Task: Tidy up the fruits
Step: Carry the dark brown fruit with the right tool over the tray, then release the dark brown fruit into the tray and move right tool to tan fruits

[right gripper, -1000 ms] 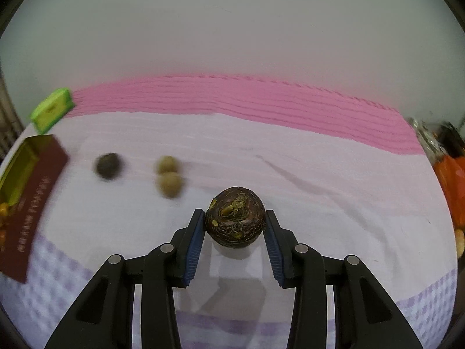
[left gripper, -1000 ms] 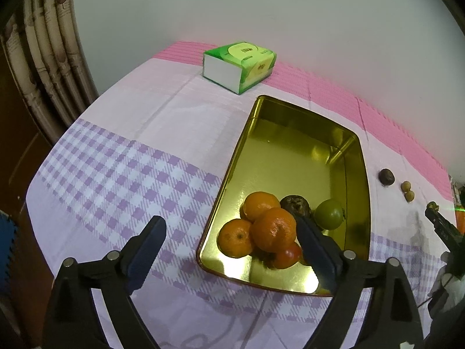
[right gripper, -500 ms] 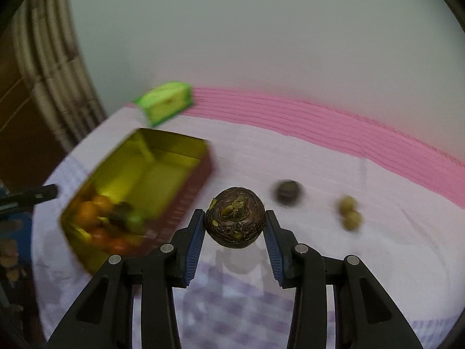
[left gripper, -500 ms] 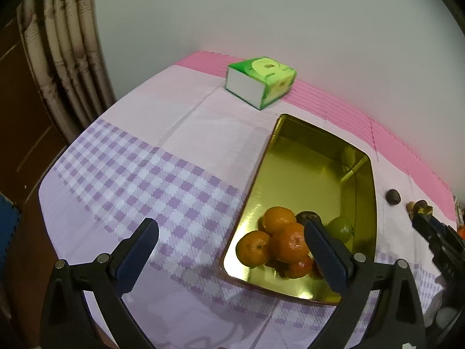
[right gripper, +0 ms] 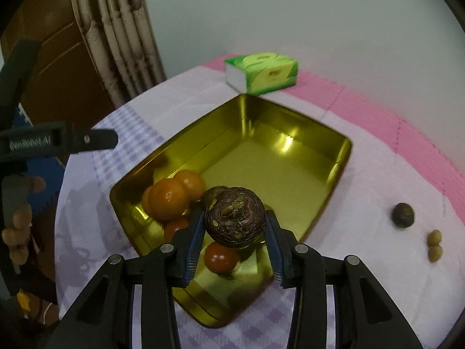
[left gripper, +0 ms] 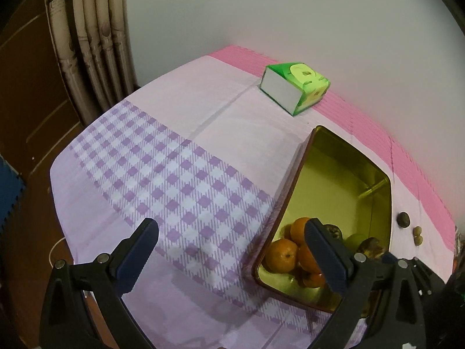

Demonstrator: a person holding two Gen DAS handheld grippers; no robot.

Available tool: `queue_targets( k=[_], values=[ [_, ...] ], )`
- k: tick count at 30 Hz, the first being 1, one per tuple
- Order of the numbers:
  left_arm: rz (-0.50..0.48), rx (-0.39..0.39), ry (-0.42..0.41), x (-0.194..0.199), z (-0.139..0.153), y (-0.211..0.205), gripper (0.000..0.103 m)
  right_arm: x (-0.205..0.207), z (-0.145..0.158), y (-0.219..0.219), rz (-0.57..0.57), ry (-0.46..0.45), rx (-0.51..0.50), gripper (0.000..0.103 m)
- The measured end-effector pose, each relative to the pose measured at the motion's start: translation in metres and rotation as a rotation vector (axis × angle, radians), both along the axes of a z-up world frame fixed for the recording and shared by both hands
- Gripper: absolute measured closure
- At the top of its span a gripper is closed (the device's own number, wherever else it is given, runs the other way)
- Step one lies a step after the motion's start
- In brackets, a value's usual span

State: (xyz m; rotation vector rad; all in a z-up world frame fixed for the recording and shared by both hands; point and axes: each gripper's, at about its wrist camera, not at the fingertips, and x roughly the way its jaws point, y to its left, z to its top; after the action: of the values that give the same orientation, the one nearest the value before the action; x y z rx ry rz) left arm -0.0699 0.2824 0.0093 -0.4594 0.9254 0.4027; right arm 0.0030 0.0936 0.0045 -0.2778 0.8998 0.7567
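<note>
My right gripper (right gripper: pixel 234 234) is shut on a dark wrinkled brown fruit (right gripper: pixel 234 217) and holds it above the near end of the gold tray (right gripper: pixel 337 174). The tray holds oranges (right gripper: pixel 170 199), a red tomato (right gripper: pixel 221 258) and another dark fruit. In the left wrist view the tray (left gripper: pixel 293 180) lies at the right with oranges (left gripper: pixel 282 255) and a green fruit (left gripper: pixel 355 240). My left gripper (left gripper: pixel 232 254) is open and empty over the checked cloth, left of the tray.
A green tissue box (right gripper: pixel 261 71) stands beyond the tray, near the wall. A dark fruit (right gripper: pixel 402 215) and two small tan fruits (right gripper: pixel 435 245) lie on the cloth right of the tray. A curtain (left gripper: pixel 87 40) and wooden furniture stand to the left.
My right gripper has swung left with the brown fruit, from over the cloth to above the tray's near end. My left gripper has drawn back and leftwards, away from the tray.
</note>
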Motion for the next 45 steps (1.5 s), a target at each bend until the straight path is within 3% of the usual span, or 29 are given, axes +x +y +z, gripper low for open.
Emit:
queue_targets(
  k=[20, 30, 45],
  values=[
    [-0.025, 0.015, -0.004, 0.000, -0.001, -0.007, 0.004, 0.000, -0.012, 0.005, 0.024, 0.023, -0.015, 0.061],
    [-0.133, 0.073, -0.020, 0.005, 0.003, -0.031, 0.004, -0.001, -0.012, 0.003, 0.019, 0.037, -0.003, 0.061],
    [-0.165, 0.091, -0.019, 0.008, -0.001, -0.039, 0.004, 0.006, 0.013, -0.030, -0.063, 0.007, 0.085, 0.060]
  ],
)
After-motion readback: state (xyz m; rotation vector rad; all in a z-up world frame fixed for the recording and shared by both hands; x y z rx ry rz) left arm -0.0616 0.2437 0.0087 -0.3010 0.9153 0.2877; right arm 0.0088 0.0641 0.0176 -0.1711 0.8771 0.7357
